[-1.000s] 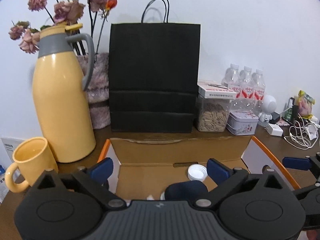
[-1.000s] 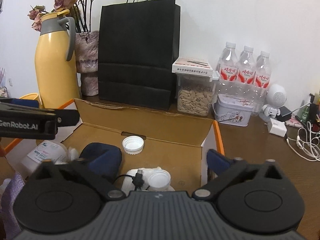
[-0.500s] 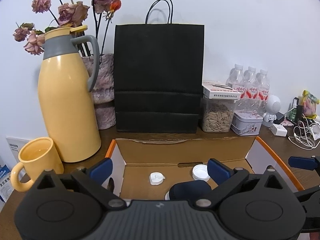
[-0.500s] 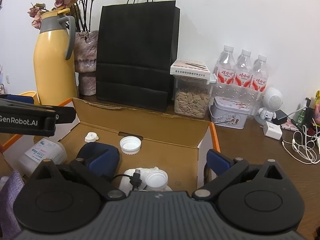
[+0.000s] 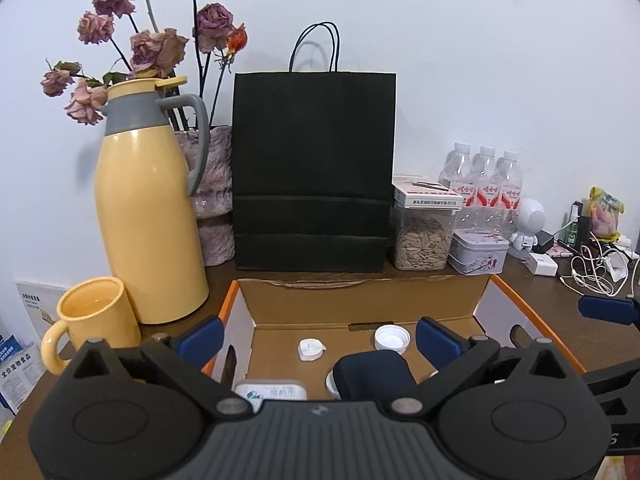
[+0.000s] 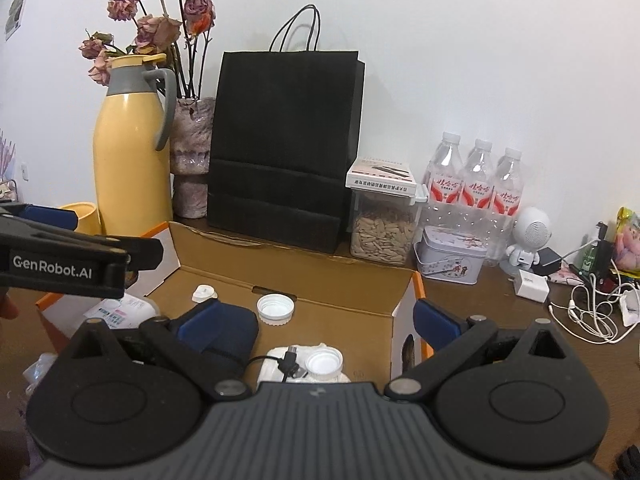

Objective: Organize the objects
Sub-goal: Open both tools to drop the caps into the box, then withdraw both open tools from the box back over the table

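Two round ribbed white caps [image 5: 392, 338], corrugated cardboard box [image 5: 360, 306], matte black paper bag [image 5: 314, 172]

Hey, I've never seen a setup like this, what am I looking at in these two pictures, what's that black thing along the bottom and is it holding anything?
There is no robot here. A person holds a two-finger gripper in each hand, and each gripper carries a wide-angle camera looking forward along its fingers. The black shape along the bottom is the gripper's own body.

One picture comes from the left gripper, the other from the right gripper. Both have their blue-tipped fingers spread apart and hold nothing. The left gripper also shows at the left edge of the right view.

Both hover over an open cardboard box on a brown table. Inside lie a white bottle cap, a smaller white cap, a dark blue pouch and a few white items. Behind stand a yellow jug, a yellow mug, a black paper bag and water bottles.
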The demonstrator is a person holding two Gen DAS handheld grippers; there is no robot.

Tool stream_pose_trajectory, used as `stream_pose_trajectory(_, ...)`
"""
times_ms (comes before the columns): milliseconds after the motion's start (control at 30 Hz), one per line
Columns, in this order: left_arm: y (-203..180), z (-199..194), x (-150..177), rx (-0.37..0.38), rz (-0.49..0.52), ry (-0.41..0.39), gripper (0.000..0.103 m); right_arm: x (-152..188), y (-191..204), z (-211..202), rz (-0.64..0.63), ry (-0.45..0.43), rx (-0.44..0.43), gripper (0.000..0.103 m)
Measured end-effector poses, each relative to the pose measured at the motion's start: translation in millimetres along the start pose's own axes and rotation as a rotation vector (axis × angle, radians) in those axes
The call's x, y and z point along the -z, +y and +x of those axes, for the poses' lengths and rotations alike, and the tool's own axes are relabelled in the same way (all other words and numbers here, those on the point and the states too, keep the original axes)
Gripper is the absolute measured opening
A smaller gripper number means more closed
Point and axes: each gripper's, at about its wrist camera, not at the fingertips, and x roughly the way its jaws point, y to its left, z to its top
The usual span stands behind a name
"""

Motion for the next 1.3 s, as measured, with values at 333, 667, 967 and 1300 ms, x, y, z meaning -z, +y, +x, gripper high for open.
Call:
stream_pose_trajectory(333,4.5,-32.2,22.2,0.001,-0.008,0.02,0.103,19.4,5.1,-37.6,0.003,-0.01,0.018,0.103)
stream_pose_trajectory(667,14.0,-67.4,64.3,-0.032,0.011,0.081,0.103,50.9,8.9,-75.2,0.017,0.019,0.028,0.103)
stream_pose_trajectory(967,24.8,-94.9,112.2,-0.054,0.007,0.166,0.103,85.3,10.9,-104.6,0.048,0.075,0.036,0.103)
stream_pose_trajectory(1300,11.0,-110.5,149.5,-0.074,0.035,0.247,0.102,117.6,13.9,-131.7,0.072,0.128,0.031,0.103)
